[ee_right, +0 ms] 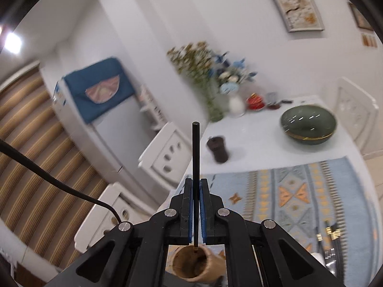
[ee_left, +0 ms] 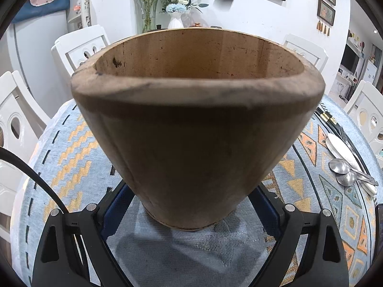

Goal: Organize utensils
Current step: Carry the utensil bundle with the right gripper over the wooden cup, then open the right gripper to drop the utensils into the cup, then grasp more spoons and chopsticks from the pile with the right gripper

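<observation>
The right gripper [ee_right: 196,191] pinches a black chopstick [ee_right: 195,153] above the half-hidden wooden holder [ee_left: 196,124]; the left gripper [ee_left: 191,205] clasps its base

Wooden holder [ee_left: 198,129] stands on the tablecloth [ee_left: 71,157], spoons [ee_left: 344,171] to its right.

Brown wooden holder [ee_left: 196,129] filling the centre, pale blue cloth [ee_left: 79,148] showing orange zigzags lower left, black chopstick [ee_right: 195,157] standing centre, dark green bowl [ee_right: 308,124] sitting at right, blue pads [ee_right: 190,211] lining black fingers
</observation>
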`<state>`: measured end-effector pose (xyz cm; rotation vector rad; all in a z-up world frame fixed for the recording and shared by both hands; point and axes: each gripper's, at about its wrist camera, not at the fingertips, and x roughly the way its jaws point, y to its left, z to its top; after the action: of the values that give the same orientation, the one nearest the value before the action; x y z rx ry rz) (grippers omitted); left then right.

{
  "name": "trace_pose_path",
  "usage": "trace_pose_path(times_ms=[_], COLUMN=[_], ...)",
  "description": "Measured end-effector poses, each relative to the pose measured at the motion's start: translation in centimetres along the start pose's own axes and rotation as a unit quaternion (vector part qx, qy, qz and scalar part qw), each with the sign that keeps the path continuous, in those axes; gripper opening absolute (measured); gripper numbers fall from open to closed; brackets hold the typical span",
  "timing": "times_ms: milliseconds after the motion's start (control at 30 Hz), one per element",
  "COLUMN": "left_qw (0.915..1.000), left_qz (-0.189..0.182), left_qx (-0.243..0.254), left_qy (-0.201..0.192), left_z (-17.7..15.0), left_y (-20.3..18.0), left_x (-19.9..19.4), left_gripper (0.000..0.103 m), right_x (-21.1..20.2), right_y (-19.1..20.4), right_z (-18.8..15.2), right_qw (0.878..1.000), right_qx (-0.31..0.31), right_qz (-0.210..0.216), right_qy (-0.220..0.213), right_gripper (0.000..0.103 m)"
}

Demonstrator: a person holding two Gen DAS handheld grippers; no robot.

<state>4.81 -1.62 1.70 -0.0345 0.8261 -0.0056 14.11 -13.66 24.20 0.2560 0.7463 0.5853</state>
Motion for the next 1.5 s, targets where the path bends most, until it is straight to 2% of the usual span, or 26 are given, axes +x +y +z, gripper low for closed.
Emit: trace_pose_path(times_ms=[133, 267, 433, 533, 600, 633, 667, 700, 867, 1100, 1233, 1400, 1500], left_qw=[1.0000, 1.0000, 1.0000, 1.0000, 1.0000, 1.0000, 1.0000, 1.0000, 1.0000, 1.0000, 1.0000, 1.0000, 0.9999], left_qz=[0.000, 0.000, 0.001, 0.002, 0.003, 0.003, 0.003, 0.003, 0.004, 0.004, 0.004, 0.008, 0.009], left_qx=[0.000, 0.000, 0.001, 0.001, 0.002, 0.002, 0.002, 0.002, 0.003, 0.003, 0.004, 0.006, 0.007], left_qy=[-0.003, -0.003, -0.003, -0.003, -0.004, -0.003, -0.004, -0.004, -0.003, -0.004, -0.003, -0.002, -0.001], left_z=[0.1, 0.1, 0.0, 0.0, -0.3, -0.3, -0.3, -0.3, -0.3, -0.4, -0.3, -0.2, -0.2], left_y=[0.1, 0.2, 0.2, 0.1, -0.1, -0.2, -0.2, -0.2, -0.2, -0.3, -0.3, -0.3, -0.3], left_x=[-0.1, -0.1, -0.2, -0.2, -0.3, -0.4, -0.4, -0.4, -0.4, -0.5, -0.5, -0.3, -0.3], left_gripper=[0.092, 0.092, 0.092, 0.092, 0.093, 0.092, 0.092, 0.093, 0.093, 0.093, 0.093, 0.093, 0.093], right_x=[2.9, 3.9, 5.5, 5.2, 4.2, 3.7, 3.1, 2.3, -0.4, -4.1, -4.7, -2.5, -1.2], right_y=[1.5, 1.3, 0.7, 0.4, 0.0, -0.2, -0.4, -0.6, -1.9, -7.6, -11.8, -15.7, -17.8], right_z=[-2.1, -3.1, -3.6, -3.5, -3.0, -2.8, -2.6, -2.3, -1.3, -1.7, -3.8, -8.7, -11.4], right_qw=[0.999, 0.997, 0.990, 0.991, 0.993, 0.994, 0.996, 0.997, 0.998, 0.993, 0.985, 0.964, 0.951], right_qx=[-0.023, -0.029, -0.020, -0.021, -0.019, -0.017, -0.015, -0.015, -0.020, 0.009, 0.039, 0.043, 0.047], right_qz=[-0.002, 0.007, 0.022, 0.010, 0.007, 0.009, 0.008, 0.007, -0.027, -0.106, -0.147, -0.196, -0.213], right_qy=[0.040, 0.068, 0.135, 0.131, 0.116, 0.105, 0.088, 0.071, 0.047, 0.045, 0.080, 0.177, 0.220], right_gripper=[0.004, 0.004, 0.007, 0.010, 0.024, 0.043, 0.054, 0.054, 0.054, 0.054, 0.054, 0.053, 0.038])
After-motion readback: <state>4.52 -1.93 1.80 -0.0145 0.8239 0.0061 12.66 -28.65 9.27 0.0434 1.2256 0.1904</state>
